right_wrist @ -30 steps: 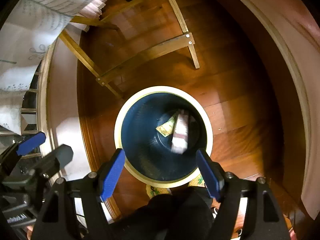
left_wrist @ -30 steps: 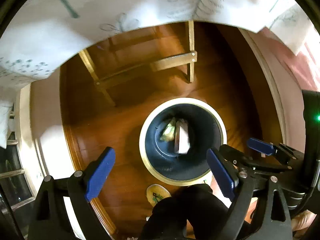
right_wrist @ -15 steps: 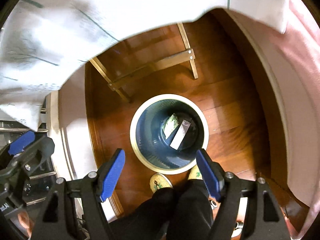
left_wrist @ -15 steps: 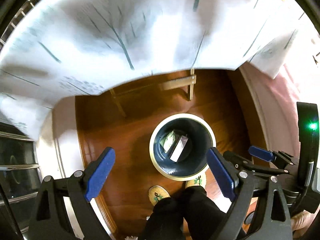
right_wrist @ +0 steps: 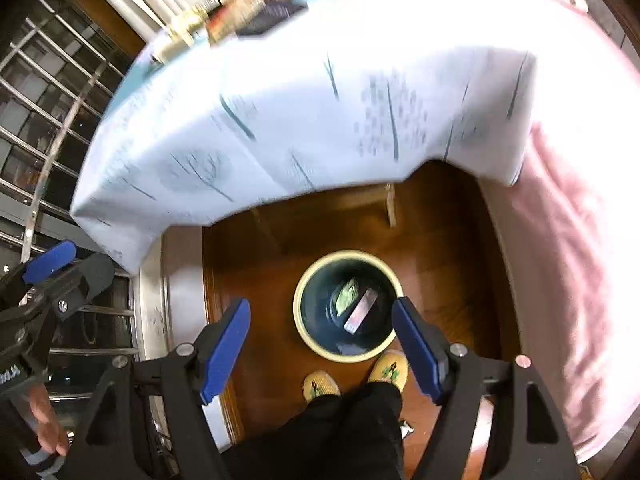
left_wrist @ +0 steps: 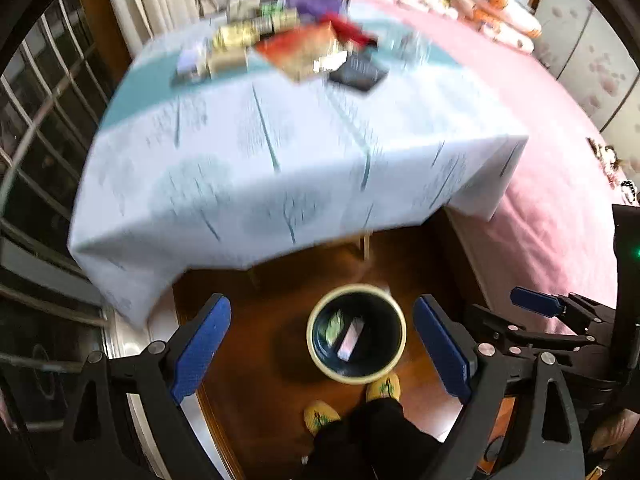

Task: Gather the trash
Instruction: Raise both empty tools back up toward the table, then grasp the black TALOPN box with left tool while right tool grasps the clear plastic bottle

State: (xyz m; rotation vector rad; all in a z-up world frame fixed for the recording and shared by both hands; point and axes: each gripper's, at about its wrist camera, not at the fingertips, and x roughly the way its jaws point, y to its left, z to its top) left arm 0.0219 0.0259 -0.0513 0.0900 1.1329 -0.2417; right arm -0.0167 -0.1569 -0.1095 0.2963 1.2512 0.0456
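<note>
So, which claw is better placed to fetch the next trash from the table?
Probably the left claw: both are open and empty, but the packets on the table lie toward its side.

A polished wooden floor (right_wrist: 440, 240) carries a round dark bin (right_wrist: 308, 316) with a pale rim, standing just in front of a person's two yellow slippers (right_wrist: 320, 385). Behind the bin a table stands on the floor, draped in a white cloth (left_wrist: 280, 168) printed with grey trees. On the cloth lies a blurred clutter: an orange-red packet (left_wrist: 304, 50), a dark flat box (left_wrist: 360, 72), and several pale cartons (left_wrist: 228, 52). A pink-covered bed (left_wrist: 540, 140) stands right beside the table.
</note>
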